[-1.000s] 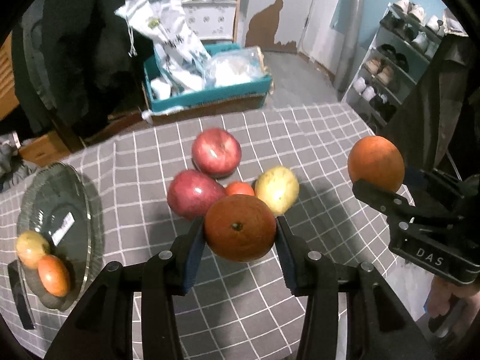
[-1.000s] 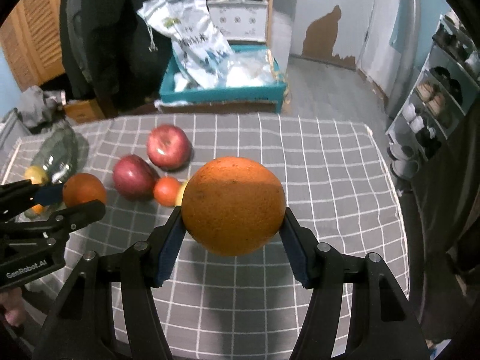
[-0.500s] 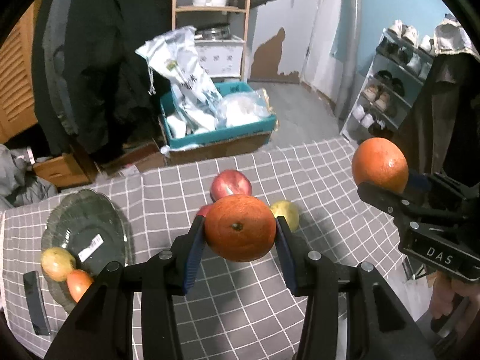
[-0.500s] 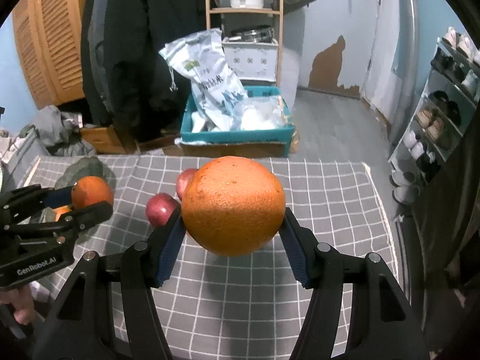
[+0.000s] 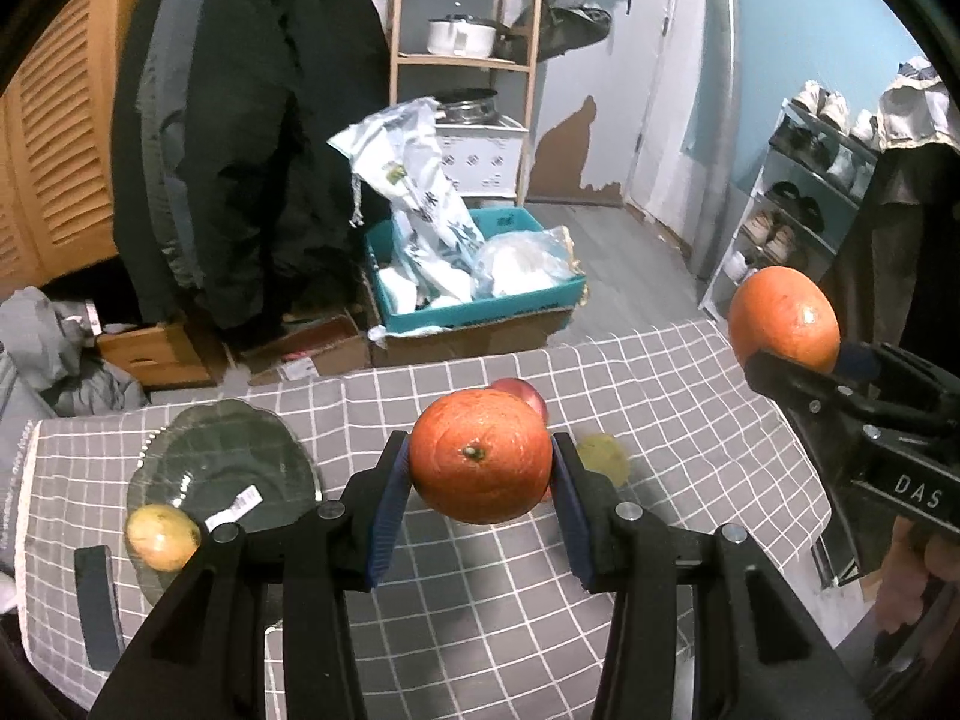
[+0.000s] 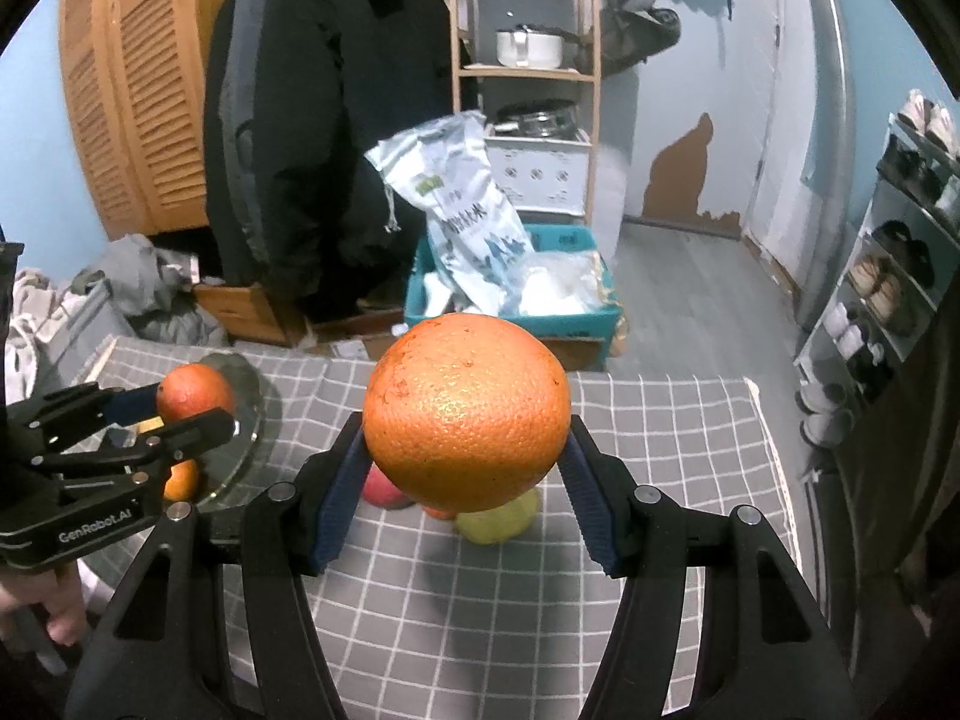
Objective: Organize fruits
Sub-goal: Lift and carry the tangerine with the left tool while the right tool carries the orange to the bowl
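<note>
The left wrist view looks forward and downward along the left claw (image 5: 480,474), from close behind it, over the grey white-checked cloth-covered worktop (image 5: 690,420) toward a tall open wooden shelf unit (image 5: 465,63). The right wrist view faces the same way from just to the right, along the right claw (image 6: 467,456). Both share the worktop, the dark round glass plate (image 5: 222,462) at its left, the shelf unit, and each other's claw at the picture edge.
</note>
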A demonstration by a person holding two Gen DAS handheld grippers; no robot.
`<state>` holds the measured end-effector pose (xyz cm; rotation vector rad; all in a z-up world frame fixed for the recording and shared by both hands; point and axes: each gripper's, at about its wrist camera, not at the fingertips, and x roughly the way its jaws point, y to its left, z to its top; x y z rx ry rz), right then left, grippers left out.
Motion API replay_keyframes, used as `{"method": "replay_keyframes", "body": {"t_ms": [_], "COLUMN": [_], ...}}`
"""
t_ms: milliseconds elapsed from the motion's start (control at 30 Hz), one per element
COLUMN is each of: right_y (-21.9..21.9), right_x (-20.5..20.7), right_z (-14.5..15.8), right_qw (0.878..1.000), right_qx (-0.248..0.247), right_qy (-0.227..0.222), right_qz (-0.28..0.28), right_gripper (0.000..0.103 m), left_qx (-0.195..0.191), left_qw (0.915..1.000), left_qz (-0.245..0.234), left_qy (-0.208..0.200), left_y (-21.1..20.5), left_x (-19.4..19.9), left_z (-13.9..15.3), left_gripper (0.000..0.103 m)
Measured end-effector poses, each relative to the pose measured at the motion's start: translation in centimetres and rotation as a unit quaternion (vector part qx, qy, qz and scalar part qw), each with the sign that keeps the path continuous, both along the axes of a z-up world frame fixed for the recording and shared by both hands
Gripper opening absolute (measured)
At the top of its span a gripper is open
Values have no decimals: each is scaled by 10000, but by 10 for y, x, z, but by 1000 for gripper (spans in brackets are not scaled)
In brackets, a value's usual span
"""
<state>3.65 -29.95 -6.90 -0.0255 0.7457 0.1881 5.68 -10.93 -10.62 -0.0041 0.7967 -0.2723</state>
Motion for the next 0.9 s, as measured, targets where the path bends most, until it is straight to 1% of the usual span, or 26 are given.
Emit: {"method": "replay_keyframes", "body": {"t_ms": [267, 367, 633, 900], "right_y": [22, 33, 62, 93], "right_x": [5, 7, 17, 28], "right_z": [6, 7, 9, 6], "right_qw": [9998, 9997, 9989, 9974], "right_qx": [-5, -9, 47, 106], "right_qy": [-52, -47, -19, 107], "right_qz": [173, 253, 468, 706], "right_gripper": [62, 62, 62, 62], "left_qx": [25, -36, -22, -31], "left_qw": [9995, 9993, 9984, 9966], "left_qz": [213, 307, 533, 822], "left_qy": [-212, -192, -162, -87], "left_y": [23, 34, 58, 89], "left_x": [-6, -4, 0, 2], "left_z": [14, 15, 11, 6], "left_gripper": [46, 46, 46, 46]}}
